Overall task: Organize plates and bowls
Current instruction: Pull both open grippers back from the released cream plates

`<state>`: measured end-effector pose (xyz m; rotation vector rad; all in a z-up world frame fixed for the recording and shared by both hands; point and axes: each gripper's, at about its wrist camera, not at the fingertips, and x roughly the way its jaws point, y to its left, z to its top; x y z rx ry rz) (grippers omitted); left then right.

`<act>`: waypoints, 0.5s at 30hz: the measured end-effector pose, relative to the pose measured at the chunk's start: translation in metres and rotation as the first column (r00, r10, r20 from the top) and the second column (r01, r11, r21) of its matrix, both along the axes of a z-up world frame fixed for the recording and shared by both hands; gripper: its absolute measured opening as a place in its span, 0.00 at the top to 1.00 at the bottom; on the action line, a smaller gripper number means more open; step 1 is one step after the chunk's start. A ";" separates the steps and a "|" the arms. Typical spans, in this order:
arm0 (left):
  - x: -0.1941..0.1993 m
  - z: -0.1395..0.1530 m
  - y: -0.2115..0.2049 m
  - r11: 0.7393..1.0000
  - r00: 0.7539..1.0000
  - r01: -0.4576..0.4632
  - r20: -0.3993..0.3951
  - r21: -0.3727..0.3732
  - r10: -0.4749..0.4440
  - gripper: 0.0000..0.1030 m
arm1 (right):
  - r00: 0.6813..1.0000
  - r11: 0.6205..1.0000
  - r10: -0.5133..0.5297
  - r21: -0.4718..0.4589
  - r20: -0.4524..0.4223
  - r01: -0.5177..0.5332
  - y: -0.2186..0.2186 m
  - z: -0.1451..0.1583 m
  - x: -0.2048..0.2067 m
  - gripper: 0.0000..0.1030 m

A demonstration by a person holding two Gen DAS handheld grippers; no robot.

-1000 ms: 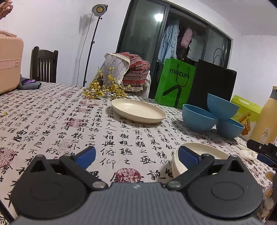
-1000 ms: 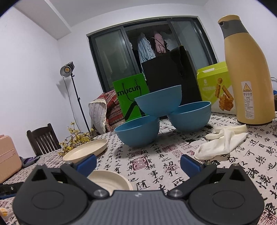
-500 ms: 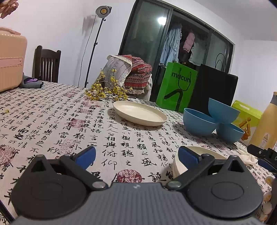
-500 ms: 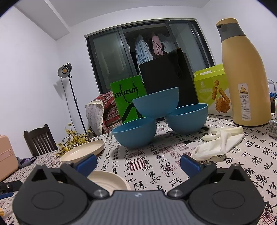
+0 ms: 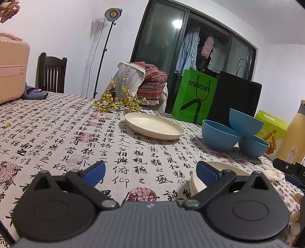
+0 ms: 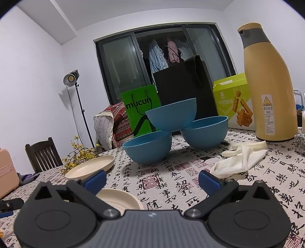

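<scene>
Left gripper and right gripper hovering wide open, gripping nothing. Cream plates lying at 12 o'clock, blue bowls piling at 1 o'clock (one perched atop two).

White walls and ceiling. Dark-framed sliding glass doors with clothes hanging behind. A lit studio lamp on a stand. A dark wooden chair at the table, which carries a calligraphy-print cloth.
</scene>
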<state>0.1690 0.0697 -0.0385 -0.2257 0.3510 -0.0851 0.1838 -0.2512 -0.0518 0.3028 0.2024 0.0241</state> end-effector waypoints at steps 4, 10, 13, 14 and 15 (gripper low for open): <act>0.000 0.000 0.000 1.000 1.000 -0.004 0.002 0.003 0.004 0.00 | 1.000 1.000 0.000 0.001 0.001 0.000 0.000 0.000 0.000 0.00; 0.000 0.001 -0.001 1.000 1.000 -0.004 0.007 0.013 0.004 0.00 | 1.000 1.000 -0.001 0.001 0.003 0.001 0.000 0.000 0.000 0.00; 0.000 0.001 -0.003 1.000 1.000 0.000 0.008 0.018 0.000 0.00 | 1.000 1.000 0.000 0.002 0.004 0.000 0.000 0.000 -0.001 0.00; 0.000 0.001 -0.002 1.000 1.000 0.001 0.007 0.019 -0.001 0.00 | 1.000 1.000 0.000 0.002 0.004 0.000 0.001 0.000 -0.001 0.00; 0.000 0.001 -0.002 1.000 1.000 0.001 0.006 0.019 -0.001 0.00 | 1.000 1.000 -0.001 0.001 0.003 0.001 0.000 0.000 -0.001 0.00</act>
